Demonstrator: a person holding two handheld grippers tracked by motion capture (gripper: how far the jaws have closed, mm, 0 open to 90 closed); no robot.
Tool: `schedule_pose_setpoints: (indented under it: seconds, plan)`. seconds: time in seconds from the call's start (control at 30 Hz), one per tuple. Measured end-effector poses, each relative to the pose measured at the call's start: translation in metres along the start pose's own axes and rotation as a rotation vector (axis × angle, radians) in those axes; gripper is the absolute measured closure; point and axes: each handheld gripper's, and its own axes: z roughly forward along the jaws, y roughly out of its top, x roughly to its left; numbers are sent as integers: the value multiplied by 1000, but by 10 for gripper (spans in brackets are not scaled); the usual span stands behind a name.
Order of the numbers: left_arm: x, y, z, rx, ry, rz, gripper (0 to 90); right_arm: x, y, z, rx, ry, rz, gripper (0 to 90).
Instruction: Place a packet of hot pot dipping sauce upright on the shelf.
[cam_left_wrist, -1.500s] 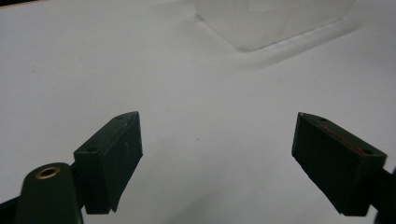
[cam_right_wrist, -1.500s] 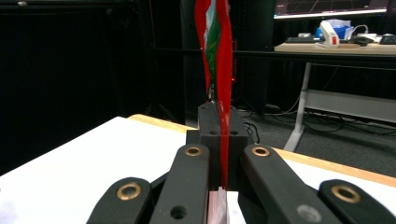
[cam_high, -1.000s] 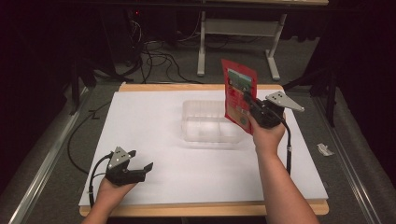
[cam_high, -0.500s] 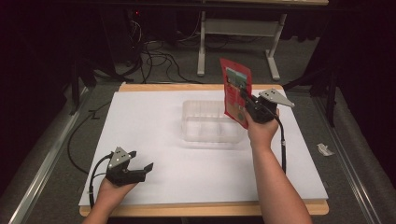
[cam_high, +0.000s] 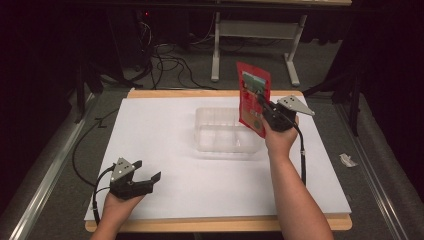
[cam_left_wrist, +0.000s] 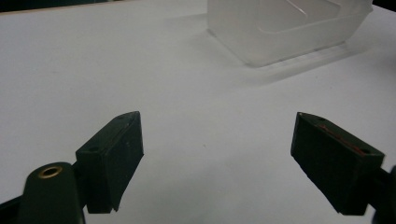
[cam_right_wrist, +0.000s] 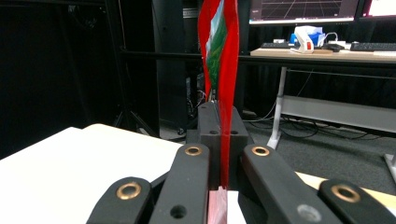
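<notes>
My right tool (cam_high: 264, 111) is clamped on a red pouch (cam_high: 253, 97), holding it upright above the clear tray's (cam_high: 220, 131) right end. My left tool (cam_high: 149, 178) rests gaping wide, empty, low on the white desk (cam_high: 165, 130).

No wording can be read anywhere here: the red pouch (cam_high: 253, 98) shows a green-and-white printed panel in the high view and the right gripper view (cam_right_wrist: 219, 70), but whatever lettering it carries is too small and blurred to make out.
</notes>
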Motion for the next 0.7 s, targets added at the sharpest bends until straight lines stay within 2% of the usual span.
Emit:
schedule_pose_setpoints:
  seconds: [0.27,0.47,0.57,0.7]
  plan:
    - [-1,-1,0,6,-7,13,176,1,-12,7,16,7,2,900]
    - [-2,0,0,5,-17,20,179,3,-25,15,61,9,-4,900]
    - [-1,-1,0,8,-20,25,180,4,-27,15,71,19,8,900]
    - [-2,-3,1,21,-25,33,181,4,-26,14,114,23,-7,900]
